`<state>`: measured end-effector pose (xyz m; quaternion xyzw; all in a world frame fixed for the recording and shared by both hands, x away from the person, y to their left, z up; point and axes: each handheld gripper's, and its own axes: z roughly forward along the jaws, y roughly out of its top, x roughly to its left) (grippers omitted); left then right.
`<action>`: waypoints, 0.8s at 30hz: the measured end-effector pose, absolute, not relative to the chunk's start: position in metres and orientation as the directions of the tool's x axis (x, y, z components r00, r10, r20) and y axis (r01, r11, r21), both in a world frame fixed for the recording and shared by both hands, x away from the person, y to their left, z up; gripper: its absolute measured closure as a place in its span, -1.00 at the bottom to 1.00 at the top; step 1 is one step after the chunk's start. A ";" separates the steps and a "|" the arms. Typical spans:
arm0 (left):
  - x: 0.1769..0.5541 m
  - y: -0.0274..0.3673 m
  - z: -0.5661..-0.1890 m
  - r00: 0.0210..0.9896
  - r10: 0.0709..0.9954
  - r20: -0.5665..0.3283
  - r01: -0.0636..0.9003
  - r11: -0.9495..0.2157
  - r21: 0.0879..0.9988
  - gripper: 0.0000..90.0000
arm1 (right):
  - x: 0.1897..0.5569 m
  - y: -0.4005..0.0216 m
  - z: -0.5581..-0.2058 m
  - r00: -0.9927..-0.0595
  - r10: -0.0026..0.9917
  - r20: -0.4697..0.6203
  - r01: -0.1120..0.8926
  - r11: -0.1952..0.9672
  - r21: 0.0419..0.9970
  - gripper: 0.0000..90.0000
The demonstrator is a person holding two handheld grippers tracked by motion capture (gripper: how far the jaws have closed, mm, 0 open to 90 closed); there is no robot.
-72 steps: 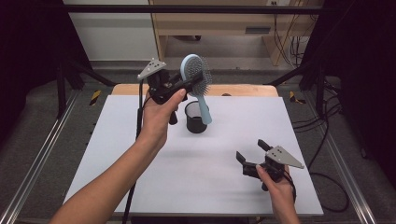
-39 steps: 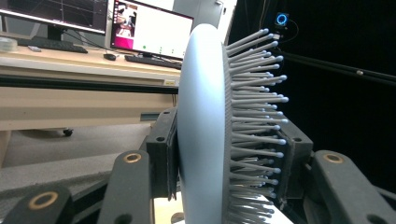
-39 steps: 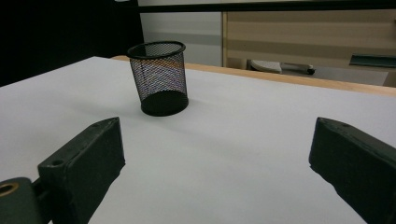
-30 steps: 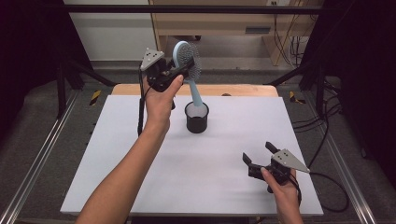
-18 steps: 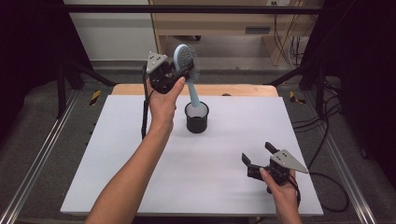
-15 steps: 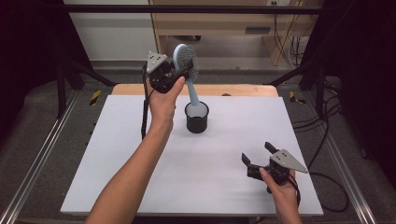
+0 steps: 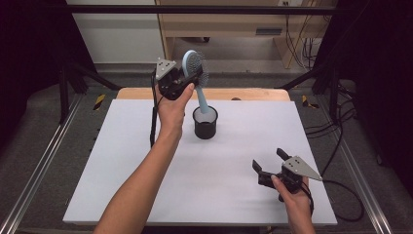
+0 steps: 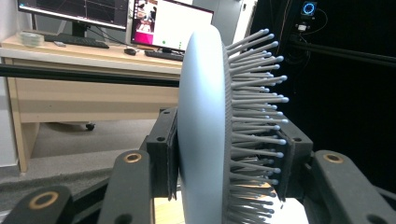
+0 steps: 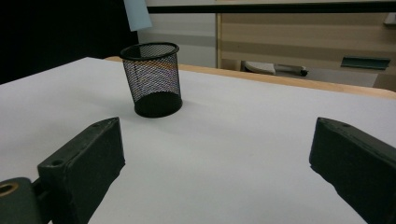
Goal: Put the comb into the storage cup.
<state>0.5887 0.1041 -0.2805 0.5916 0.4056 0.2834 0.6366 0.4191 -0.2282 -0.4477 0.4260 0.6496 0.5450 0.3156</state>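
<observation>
Left gripper (image 7: 187, 79) clamped on the pale blue hairbrush (image 7: 195, 68) by its head, held high near the table's (image 7: 122, 161) far edge, handle end just over the black mesh cup (image 7: 205, 123). Looks mostly done, only lowering and letting go left. Right gripper (image 7: 271, 162) spread wide, idle near the front right corner. Nothing blocking.

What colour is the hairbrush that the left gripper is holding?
Pale blue, with grey bristles; the hairbrush shows best in the left gripper view.
</observation>
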 end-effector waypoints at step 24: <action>0.599 0.094 -0.302 0.512 0.841 -0.172 0.143 0.114 0.983 0.13 | 0.418 -0.227 -0.448 -0.443 0.895 0.051 0.211 0.048 0.976 -0.92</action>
